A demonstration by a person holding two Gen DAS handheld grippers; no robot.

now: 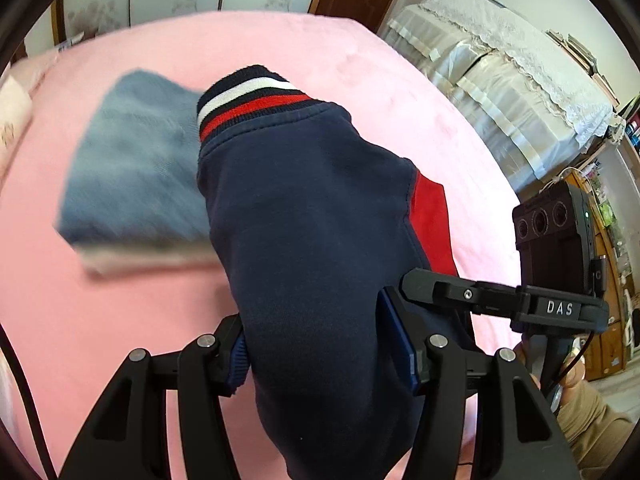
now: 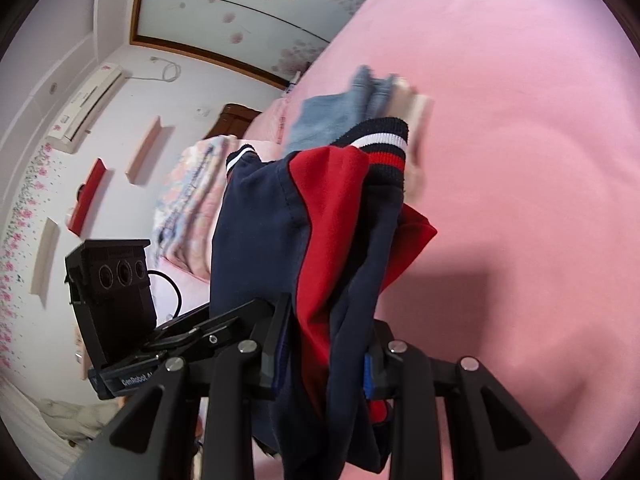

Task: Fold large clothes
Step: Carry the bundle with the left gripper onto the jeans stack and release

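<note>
A navy sweatshirt (image 1: 304, 216) with red panels and a navy, white and red striped cuff hangs above the pink bed (image 1: 120, 320). My left gripper (image 1: 316, 344) is shut on a thick bunch of its navy cloth. My right gripper (image 2: 326, 356) is shut on another bunch of the same sweatshirt (image 2: 332, 208), red and navy folds between the pads. The right gripper also shows at the right of the left wrist view, close beside the left one. The cloth hides both sets of fingertips.
A folded pile of blue-grey jeans and pale cloth (image 1: 132, 176) lies on the bed behind the sweatshirt; it also shows in the right wrist view (image 2: 360, 100). A covered sofa (image 1: 500, 80) stands to the right of the bed. A quilt (image 2: 192, 200) lies at the bed's head.
</note>
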